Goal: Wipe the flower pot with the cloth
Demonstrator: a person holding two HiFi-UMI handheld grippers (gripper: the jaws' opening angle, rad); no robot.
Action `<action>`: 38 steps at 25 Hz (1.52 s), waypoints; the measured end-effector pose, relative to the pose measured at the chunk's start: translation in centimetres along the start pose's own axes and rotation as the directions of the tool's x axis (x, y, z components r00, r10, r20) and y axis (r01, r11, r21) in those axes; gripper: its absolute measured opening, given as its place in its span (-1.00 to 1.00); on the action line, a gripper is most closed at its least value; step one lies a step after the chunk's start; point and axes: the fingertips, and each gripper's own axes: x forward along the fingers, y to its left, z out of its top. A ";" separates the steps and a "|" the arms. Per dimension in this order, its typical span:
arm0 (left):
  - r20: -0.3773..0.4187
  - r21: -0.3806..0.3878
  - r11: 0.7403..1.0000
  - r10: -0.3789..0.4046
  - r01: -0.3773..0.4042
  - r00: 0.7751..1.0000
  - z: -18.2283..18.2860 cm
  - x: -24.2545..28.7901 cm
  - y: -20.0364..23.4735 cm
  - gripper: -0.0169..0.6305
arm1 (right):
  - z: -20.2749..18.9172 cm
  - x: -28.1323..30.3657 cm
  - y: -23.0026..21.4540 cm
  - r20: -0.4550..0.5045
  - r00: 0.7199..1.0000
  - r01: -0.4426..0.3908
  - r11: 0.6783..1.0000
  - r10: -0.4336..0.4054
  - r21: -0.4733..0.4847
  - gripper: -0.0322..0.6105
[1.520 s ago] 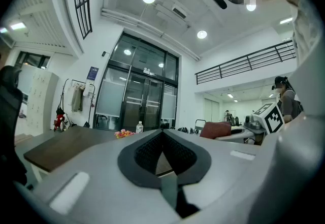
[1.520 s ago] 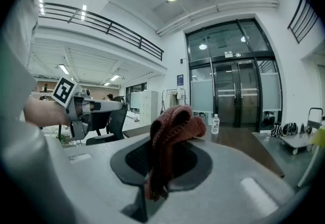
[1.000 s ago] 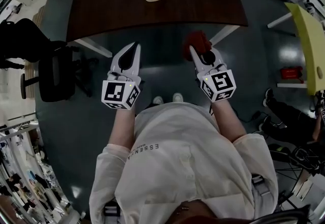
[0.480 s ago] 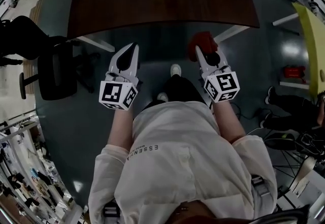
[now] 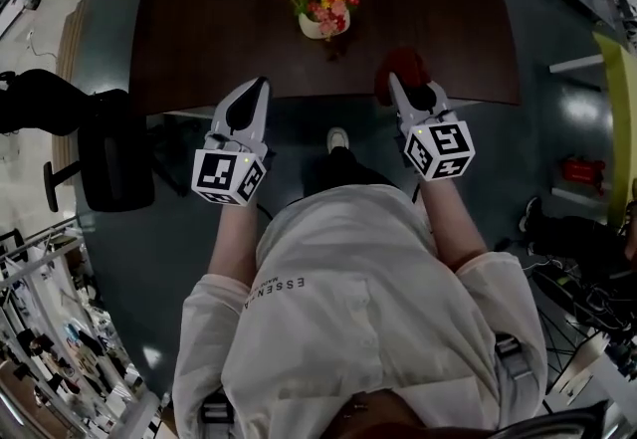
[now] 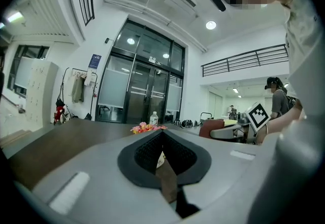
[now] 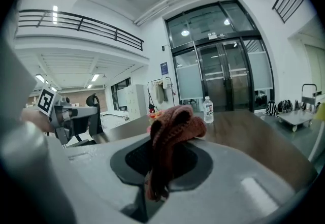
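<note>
Your right claw is clamped on the reddish-brown cloth, which bunches out of its tip at the near edge of the dark desk. Your left claw is closed tight with nothing in it. The flower pot, white with pink and red flowers, stands upright on the desk at 12 o'clock from you, about 1 o'clock from the left claw and 11 o'clock from the right, touching neither.
</note>
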 end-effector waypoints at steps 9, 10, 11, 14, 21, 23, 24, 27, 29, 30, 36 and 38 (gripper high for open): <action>-0.068 0.009 1.000 0.005 -0.005 0.998 -1.8 8.4 2.4 -0.90 | 0.2 8.6 -4.9 -0.079 0.995 -0.067 0.998 0.067 -0.008 -0.75; -0.084 0.005 1.000 0.005 -0.004 0.996 -2.5 9.0 2.6 -0.90 | -0.4 9.1 -5.0 -0.097 0.992 -0.076 0.997 0.075 -0.005 -0.75; -0.099 -0.005 1.000 0.003 -0.004 0.995 -3.1 9.6 2.9 -0.90 | -1.0 9.6 -4.9 -0.115 0.990 -0.085 0.996 0.084 -0.004 -0.75; -0.132 -0.055 0.998 -0.020 0.013 0.991 -5.1 11.3 3.7 -0.90 | -2.7 11.4 -4.9 -0.164 0.981 -0.104 0.995 0.103 0.002 -0.75; -0.214 -0.060 0.994 -0.099 0.088 0.972 -9.1 15.6 5.1 -0.90 | -6.0 15.1 -2.6 -0.262 0.948 -0.182 0.983 0.179 0.013 -0.75; -0.233 -0.055 0.991 -0.128 0.118 0.964 -10.0 17.1 5.2 -0.90 | -7.2 15.8 -1.3 -0.294 0.926 -0.235 0.971 0.237 0.043 -0.75; -0.242 -0.054 0.990 -0.143 0.134 0.960 -10.5 17.8 5.3 -0.90 | -7.8 16.3 -0.4 -0.310 0.910 -0.268 0.961 0.275 0.064 -0.75; -0.260 -0.069 0.983 -0.181 0.169 0.948 -11.6 19.6 5.7 -0.90 | -9.3 17.6 2.2 -0.350 0.857 -0.359 0.926 0.378 0.119 -0.75; -0.271 -0.087 0.978 -0.207 0.190 0.940 -12.3 20.0 5.5 -0.90 | -10.2 18.0 3.8 -0.373 0.825 -0.402 0.905 0.423 0.138 -0.75; -0.277 -0.093 0.975 -0.221 0.202 0.935 -12.7 20.1 5.3 -0.90 | -10.5 18.0 4.5 -0.382 0.812 -0.420 0.896 0.441 0.143 -0.75; -0.293 -0.106 0.968 -0.250 0.228 0.923 -12.6 20.3 5.4 -0.90 | -11.1 19.7 7.2 -0.411 0.750 -0.511 0.848 0.519 0.139 -0.75; -0.302 -0.125 0.966 -0.253 0.225 0.919 -12.4 20.2 5.7 -0.90 | -11.1 20.1 7.3 -0.410 0.743 -0.510 0.845 0.529 0.165 -0.75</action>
